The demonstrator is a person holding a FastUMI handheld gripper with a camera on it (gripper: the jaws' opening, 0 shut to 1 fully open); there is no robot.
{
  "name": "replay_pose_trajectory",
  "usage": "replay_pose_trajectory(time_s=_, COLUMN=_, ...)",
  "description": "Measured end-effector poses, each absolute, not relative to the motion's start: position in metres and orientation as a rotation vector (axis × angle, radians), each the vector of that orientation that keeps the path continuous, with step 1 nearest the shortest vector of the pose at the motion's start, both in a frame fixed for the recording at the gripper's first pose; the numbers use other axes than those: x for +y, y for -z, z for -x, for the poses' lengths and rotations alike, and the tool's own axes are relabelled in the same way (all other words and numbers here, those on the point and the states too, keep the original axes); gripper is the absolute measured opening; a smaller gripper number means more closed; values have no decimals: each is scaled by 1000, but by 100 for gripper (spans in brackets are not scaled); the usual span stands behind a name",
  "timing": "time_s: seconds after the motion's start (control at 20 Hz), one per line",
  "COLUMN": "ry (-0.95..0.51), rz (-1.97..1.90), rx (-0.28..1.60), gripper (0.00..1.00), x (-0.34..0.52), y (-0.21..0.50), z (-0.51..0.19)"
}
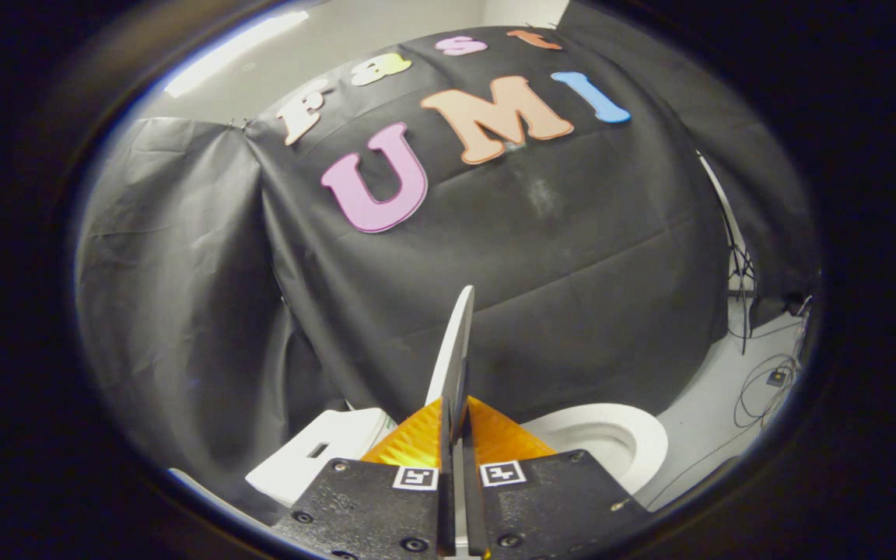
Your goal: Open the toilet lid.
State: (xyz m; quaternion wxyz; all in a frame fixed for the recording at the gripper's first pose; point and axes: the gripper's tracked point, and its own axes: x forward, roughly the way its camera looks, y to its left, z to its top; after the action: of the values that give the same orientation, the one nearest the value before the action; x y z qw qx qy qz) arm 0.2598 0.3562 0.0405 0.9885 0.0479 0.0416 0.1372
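Nearest the lens, the gripper [454, 435] has its two fingers drawn together on the edge of the toilet lid [457, 342], one pressing from each side, so the lid is pinched between them. From the fingertips the lid runs edge-on toward twelve o'clock, its long axis almost straight ahead and upward, leaning a touch toward one o'clock. It stands raised, well clear of the toilet bowl [611, 443], whose open rim lies low at about three o'clock from the fingers. At nine o'clock, just beside the left finger, sits the white tank [323, 455]. Judging by this, the lid is mostly lifted, and the remaining move is to carry it on over its hinge, away from the bowl and toward the tank side, before letting go.
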Motion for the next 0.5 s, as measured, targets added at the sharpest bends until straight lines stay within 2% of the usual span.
replay_pose_trajectory(time_s=0.5, ry=-380, rz=46, rx=60, gripper=6, x=432, y=-48, z=-246)
